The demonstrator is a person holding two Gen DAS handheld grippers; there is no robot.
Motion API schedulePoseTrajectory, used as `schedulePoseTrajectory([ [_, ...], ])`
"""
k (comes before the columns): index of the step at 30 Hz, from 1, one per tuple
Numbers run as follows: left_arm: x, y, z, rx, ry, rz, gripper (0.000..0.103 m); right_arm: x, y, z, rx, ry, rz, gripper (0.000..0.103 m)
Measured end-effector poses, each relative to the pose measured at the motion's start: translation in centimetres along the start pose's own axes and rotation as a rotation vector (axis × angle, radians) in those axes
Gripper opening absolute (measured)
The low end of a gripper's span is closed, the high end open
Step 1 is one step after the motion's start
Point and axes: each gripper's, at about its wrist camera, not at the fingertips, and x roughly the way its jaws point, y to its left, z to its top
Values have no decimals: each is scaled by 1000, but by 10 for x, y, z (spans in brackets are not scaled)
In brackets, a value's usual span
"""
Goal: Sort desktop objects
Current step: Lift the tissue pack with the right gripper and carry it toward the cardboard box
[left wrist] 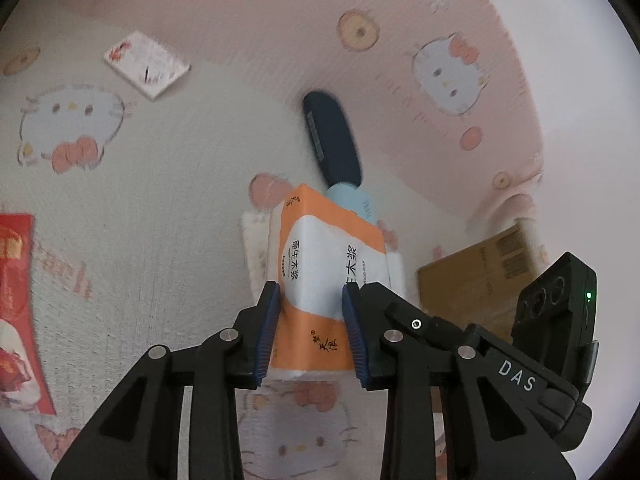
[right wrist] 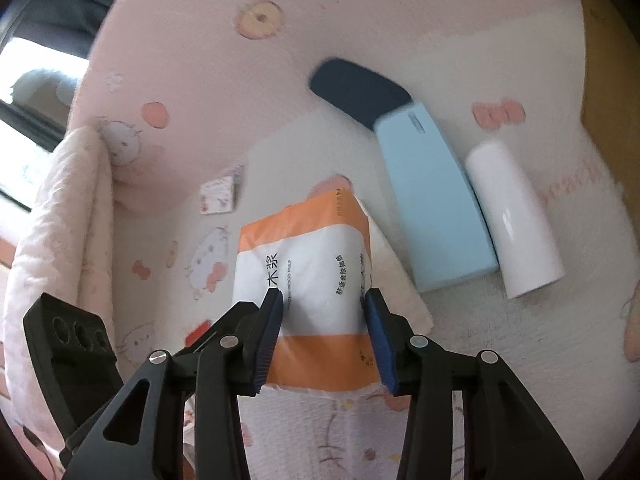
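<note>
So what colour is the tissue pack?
The tissue pack is orange with a white middle band, clearest in the right wrist view.

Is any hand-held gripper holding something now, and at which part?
Both hold the tissue pack: left hand-held gripper and right hand-held gripper each pinch its sides at one end.

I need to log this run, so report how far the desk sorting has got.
Apparently done: the dark case, blue box and white cylinder lie side by side. In hand: both the left gripper and right gripper clamp a tissue pack. Left: the notepad and red packet lie apart.
</note>
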Motion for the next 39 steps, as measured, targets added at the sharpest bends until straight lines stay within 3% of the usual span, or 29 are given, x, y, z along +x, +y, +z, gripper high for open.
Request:
schedulePoseTrajectory([
  [9, -70, -45, 14, 67, -156, -65, 35, -74, 60, 16, -156, -136, 37, 39],
  [19, -113, -81, 6, 113, -226, -99, 34, -130, 92, 14, -267, -217, 55, 39],
  [30, -115, -119, -12, 166, -230, -97, 34, -171, 79, 9, -302, -255, 65, 39],
  [39, -91, -162, -29, 202, -194, -86, 35, -196, 39, 18, -280, -264, 61, 39],
])
